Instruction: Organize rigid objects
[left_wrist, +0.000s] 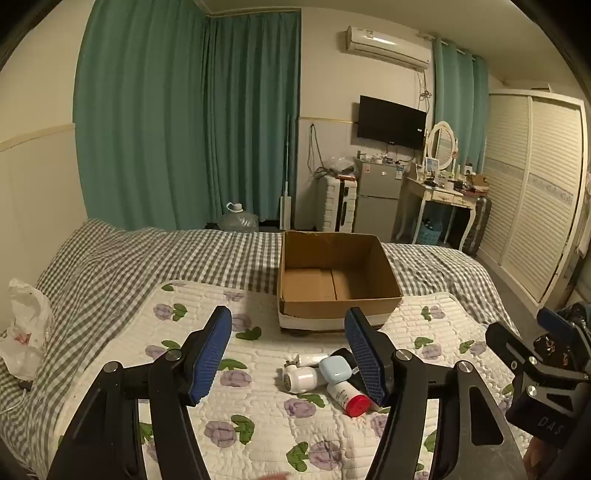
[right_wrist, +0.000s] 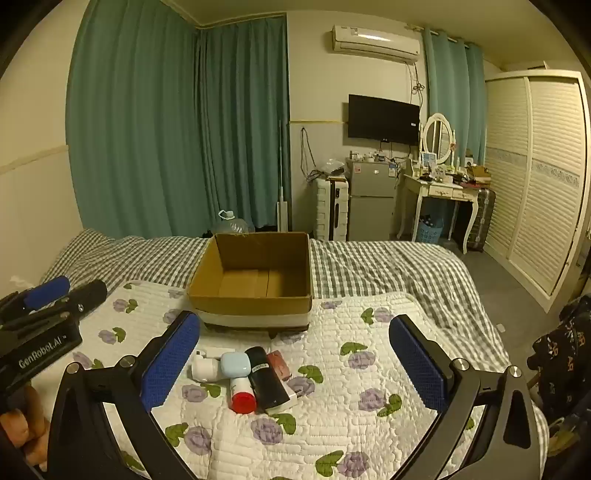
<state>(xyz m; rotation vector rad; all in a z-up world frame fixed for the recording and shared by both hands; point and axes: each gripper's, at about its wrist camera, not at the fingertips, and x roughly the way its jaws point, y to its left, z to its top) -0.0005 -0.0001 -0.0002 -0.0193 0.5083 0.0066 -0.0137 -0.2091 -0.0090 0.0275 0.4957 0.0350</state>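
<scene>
Here, your left gripper (left_wrist: 288, 354) and right gripper (right_wrist: 295, 354) hover spread, empty.
The red-capped bottle (right_wrist: 242, 393) lies flat, cap toward you, beside the upright cardboard box (right_wrist: 255, 299).

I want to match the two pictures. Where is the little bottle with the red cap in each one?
Left wrist view: red-capped bottle lies lower right of centre, beside the right fingertip.
Right wrist view: red-capped bottle lies lower centre-left, between the fingers.
Shared landmark: the cardboard box behind it.
</scene>
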